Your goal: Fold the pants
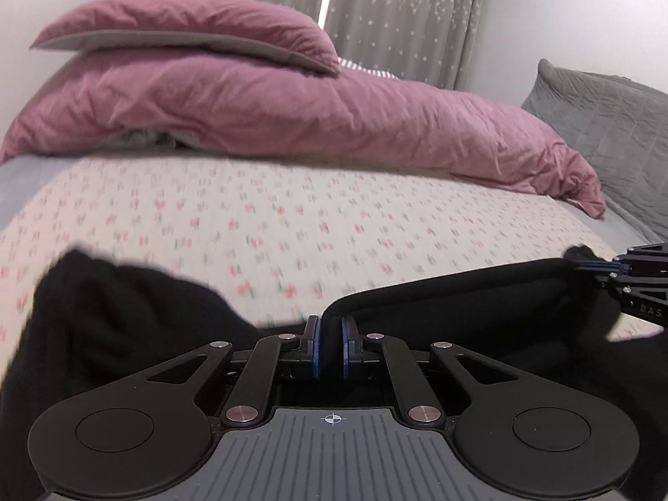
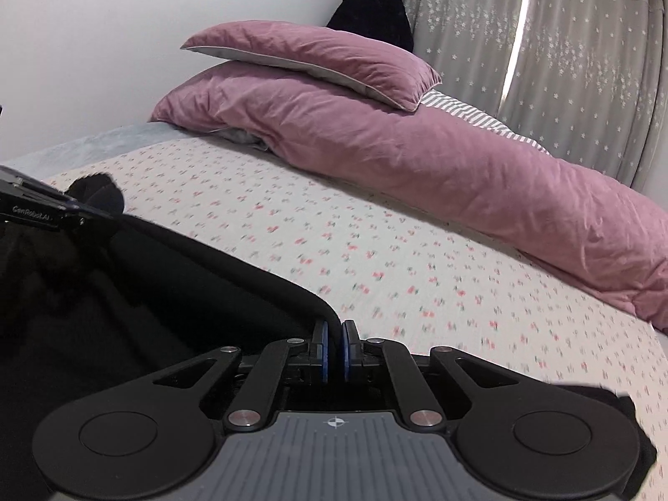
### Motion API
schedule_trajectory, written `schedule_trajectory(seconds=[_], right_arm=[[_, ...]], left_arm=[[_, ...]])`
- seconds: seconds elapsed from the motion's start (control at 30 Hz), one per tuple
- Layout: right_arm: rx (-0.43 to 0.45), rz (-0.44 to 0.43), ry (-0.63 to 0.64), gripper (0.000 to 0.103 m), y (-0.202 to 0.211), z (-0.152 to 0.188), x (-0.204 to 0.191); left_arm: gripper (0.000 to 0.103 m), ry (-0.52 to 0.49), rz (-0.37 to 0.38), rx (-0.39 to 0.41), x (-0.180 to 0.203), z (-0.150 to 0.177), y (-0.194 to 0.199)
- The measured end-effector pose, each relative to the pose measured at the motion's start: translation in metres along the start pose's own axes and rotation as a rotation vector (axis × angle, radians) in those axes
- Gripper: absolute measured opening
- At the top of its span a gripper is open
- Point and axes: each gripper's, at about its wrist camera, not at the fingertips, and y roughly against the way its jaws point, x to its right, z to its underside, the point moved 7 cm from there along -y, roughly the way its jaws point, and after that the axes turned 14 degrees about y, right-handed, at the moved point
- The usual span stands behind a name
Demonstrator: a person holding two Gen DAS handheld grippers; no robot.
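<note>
The black pants [image 1: 459, 292] hang stretched between my two grippers above the flowered bed sheet [image 1: 292, 217]. My left gripper [image 1: 330, 334] is shut on the top edge of the cloth, which runs off to the right. There my right gripper [image 1: 580, 265] pinches the same edge. In the right wrist view my right gripper [image 2: 334, 334] is shut on the pants [image 2: 167, 284], and the taut edge leads up left to my left gripper [image 2: 96, 213]. More black cloth sags at the lower left of the left wrist view.
A pink duvet [image 1: 292, 104] with a pink pillow [image 1: 188, 21] on top lies along the far side of the bed. A grey quilted cushion [image 1: 605, 125] stands at the right. Starred curtains [image 1: 396, 8] and a dark bundle [image 2: 375, 16] are behind.
</note>
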Motion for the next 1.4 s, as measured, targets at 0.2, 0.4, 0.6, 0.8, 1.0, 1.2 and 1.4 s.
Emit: schedule_trajectory(seconds=[0.2,0.4,0.6,0.8,1.0,1.2,1.4], right_arm=[[-0.056,-0.036,-0.093,0.007,0.018,0.035,-0.025],[-0.153,-0.059,-0.126,0.008,0.011,0.057,-0.044],[-0.178,-0.065,-0.142,0.015,0.012,0.056,-0.048],[-0.139,-0.160,-0.271,0.041,0.023,0.053,-0.042],[-0.058,-0.146,-0.375,0.059,0.035,0.044,-0.020],[-0.078,0.051,-0.513,0.075,0.021,0.055,0.014],[-0.143,0.168,-0.562,0.075,-0.007,0.068,0.028]], left_arm=[[0.009,-0.013,0.008,-0.048,-0.002,0.042,0.024],[0.011,0.008,0.018,-0.082,-0.006,0.068,0.035],[0.016,0.002,-0.029,-0.151,-0.002,0.078,0.043],[0.058,0.045,-0.047,-0.132,-0.012,0.078,0.063],[0.085,0.098,-0.079,0.026,-0.035,0.059,0.087],[0.092,0.154,-0.238,0.233,-0.057,0.035,0.093],[0.094,0.276,-0.294,0.293,-0.067,0.017,0.085]])
